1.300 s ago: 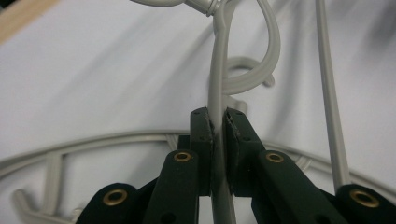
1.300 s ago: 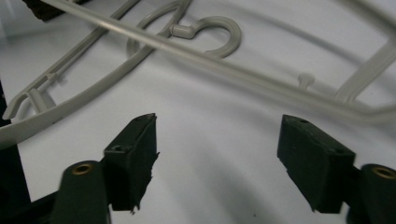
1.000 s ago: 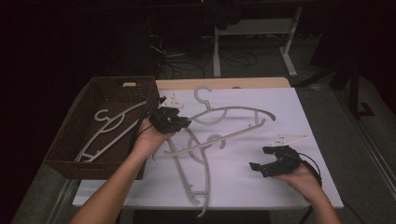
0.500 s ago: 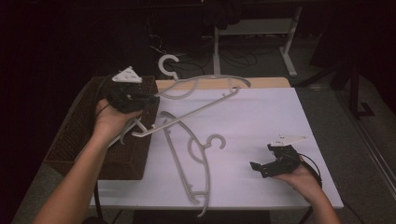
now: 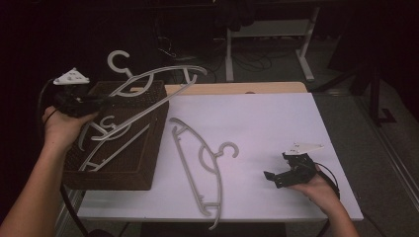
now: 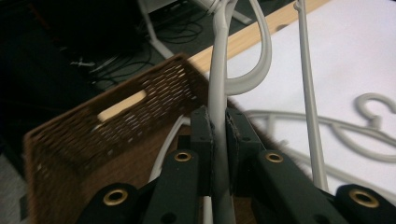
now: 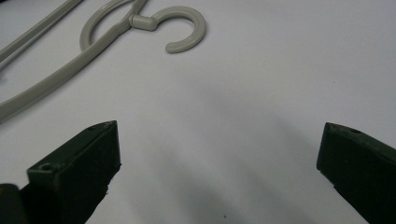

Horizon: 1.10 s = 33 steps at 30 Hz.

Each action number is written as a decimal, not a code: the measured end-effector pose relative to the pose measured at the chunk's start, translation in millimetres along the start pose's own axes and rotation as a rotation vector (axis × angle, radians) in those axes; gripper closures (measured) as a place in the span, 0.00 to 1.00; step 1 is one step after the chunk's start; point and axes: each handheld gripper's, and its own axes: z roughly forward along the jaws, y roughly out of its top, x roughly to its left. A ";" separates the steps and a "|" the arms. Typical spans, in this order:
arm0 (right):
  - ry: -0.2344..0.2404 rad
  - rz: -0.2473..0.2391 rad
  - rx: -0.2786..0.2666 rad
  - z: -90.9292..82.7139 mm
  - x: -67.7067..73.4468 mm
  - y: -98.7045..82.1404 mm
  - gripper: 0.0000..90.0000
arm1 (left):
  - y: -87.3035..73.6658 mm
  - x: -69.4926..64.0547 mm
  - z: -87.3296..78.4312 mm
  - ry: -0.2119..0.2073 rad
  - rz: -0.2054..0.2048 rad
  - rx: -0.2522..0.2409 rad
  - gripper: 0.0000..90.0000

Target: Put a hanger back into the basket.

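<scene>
My left gripper is shut on one end of a grey plastic hanger and holds it in the air above a brown wicker basket at the table's left. In the left gripper view the jaws pinch the hanger's arm, with the basket below. A second hanger lies inside the basket. A third hanger lies flat on the white sheet. My right gripper rests at the front right; its jaws have just been opening, with nothing between them, and the hook lies ahead.
A white sheet covers the table, and a wooden strip shows along its far edge. Beyond the table are a dark floor with cables and the white legs of a desk.
My left gripper has carried the hanger up off the sheet and to the left, over the basket. The right hand has stayed where it was.
</scene>
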 end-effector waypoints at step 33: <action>-0.009 0.011 -0.001 0.1 -2.4 -0.6 0.00 | -85.4 71.7 -14.2 0.151 -0.131 0.119 0.93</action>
